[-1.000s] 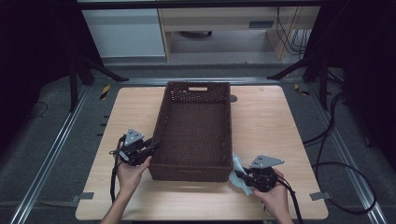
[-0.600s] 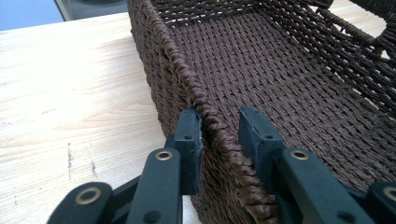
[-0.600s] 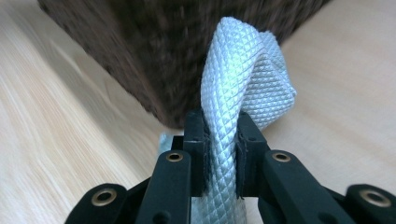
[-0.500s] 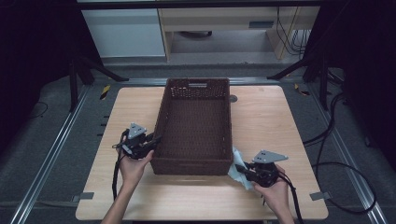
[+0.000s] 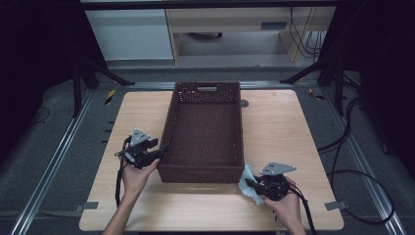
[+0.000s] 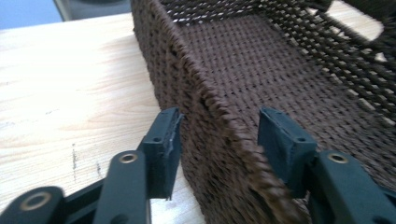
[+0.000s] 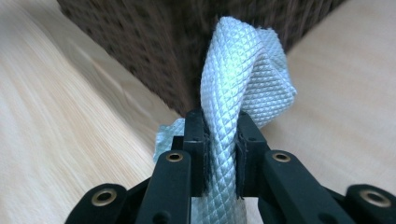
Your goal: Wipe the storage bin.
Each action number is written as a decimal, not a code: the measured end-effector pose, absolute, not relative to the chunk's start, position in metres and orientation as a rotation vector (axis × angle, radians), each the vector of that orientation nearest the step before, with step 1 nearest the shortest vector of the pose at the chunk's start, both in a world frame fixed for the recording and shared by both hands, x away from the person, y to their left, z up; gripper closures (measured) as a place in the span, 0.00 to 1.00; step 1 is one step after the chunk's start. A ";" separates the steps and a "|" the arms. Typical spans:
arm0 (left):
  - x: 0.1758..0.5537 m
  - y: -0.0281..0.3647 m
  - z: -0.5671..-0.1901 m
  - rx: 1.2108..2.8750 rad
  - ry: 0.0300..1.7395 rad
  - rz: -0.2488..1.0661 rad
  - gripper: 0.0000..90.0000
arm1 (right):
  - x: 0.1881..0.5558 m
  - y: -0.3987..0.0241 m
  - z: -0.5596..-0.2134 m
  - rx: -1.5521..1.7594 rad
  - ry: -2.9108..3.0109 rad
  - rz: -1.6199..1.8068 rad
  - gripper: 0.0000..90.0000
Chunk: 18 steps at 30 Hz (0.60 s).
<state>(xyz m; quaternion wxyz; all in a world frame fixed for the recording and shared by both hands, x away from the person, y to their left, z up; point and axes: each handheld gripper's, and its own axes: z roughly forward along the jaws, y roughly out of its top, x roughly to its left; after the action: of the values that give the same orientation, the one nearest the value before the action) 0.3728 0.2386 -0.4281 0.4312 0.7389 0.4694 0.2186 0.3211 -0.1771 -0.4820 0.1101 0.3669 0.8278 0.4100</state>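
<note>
The left wall of the dark brown woven rectangular basket (image 6: 224, 140), centred on the light wooden table (image 5: 279, 127), is straddled by the parted left gripper (image 6: 219, 140). A pale blue quilted cloth (image 7: 243, 88) is pinched by the right gripper (image 7: 220, 156) beside the basket's near right corner.

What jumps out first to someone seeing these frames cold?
The big dark brown woven basket mid-table, nothing inside it. At its near right corner, the right gripper pinches a pale blue quilted cloth between shut jaws. On the other side, the left gripper is open, straddling the basket's left wall, one jaw outside and one inside.
</note>
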 end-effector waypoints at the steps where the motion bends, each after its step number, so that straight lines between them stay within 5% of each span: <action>1: 0.371 0.239 -0.428 1.849 1.163 0.546 0.51 | 0.322 -0.176 -0.487 1.092 2.451 1.182 0.87; 7: 0.362 0.239 -0.428 1.877 1.140 0.525 0.55 | 0.319 -0.175 -0.491 1.142 2.458 1.202 0.87; 18: 0.362 0.237 -0.433 1.874 1.140 0.514 0.66 | 0.301 -0.182 -0.447 1.038 2.278 1.392 0.87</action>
<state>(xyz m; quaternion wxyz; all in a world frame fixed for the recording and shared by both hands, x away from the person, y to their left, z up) 0.3624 0.2365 -0.4331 0.4298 0.7511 0.4569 0.2058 0.3014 -0.1816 -0.4471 0.1382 0.3588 0.7877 0.4814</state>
